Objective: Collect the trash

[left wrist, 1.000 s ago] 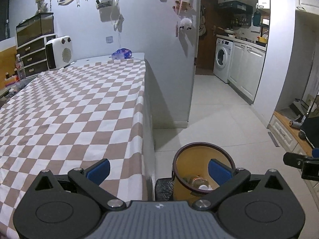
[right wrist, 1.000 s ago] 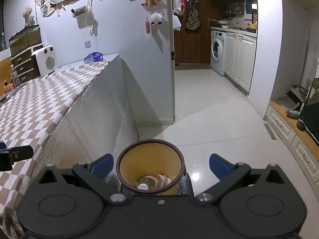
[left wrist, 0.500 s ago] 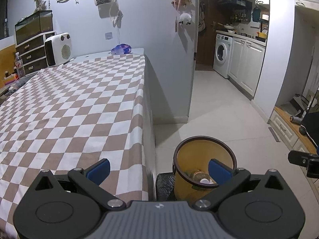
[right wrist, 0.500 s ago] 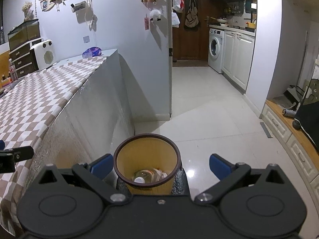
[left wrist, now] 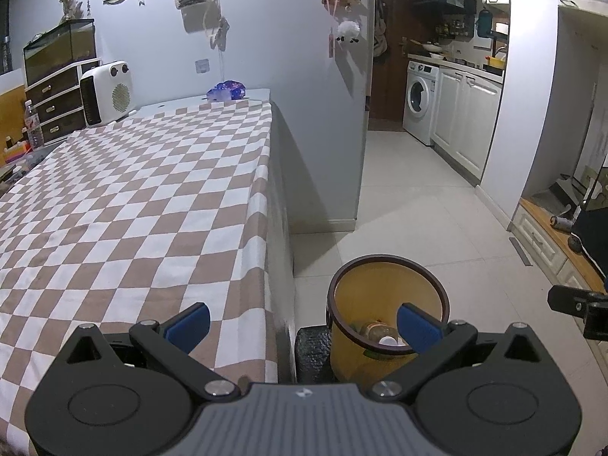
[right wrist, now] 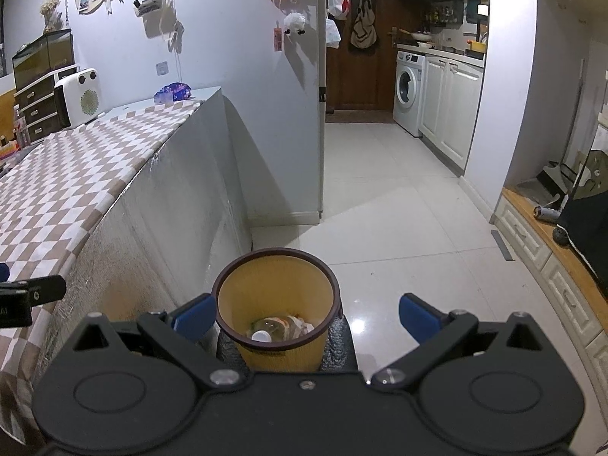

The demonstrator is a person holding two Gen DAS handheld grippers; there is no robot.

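Standing on the tiled floor (right wrist: 399, 228) just beside the table's side, the yellow bin (right wrist: 275, 304) holds a clear bottle (right wrist: 279, 327) with a white cap amid other trash. Both grippers are spread and empty: the right gripper (right wrist: 304, 317) hangs above the bin, the left gripper (left wrist: 302, 321) over the table's edge, above the checkered cloth (left wrist: 133, 197).

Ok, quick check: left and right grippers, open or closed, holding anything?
Left gripper: open, holding nothing.
Right gripper: open, holding nothing.
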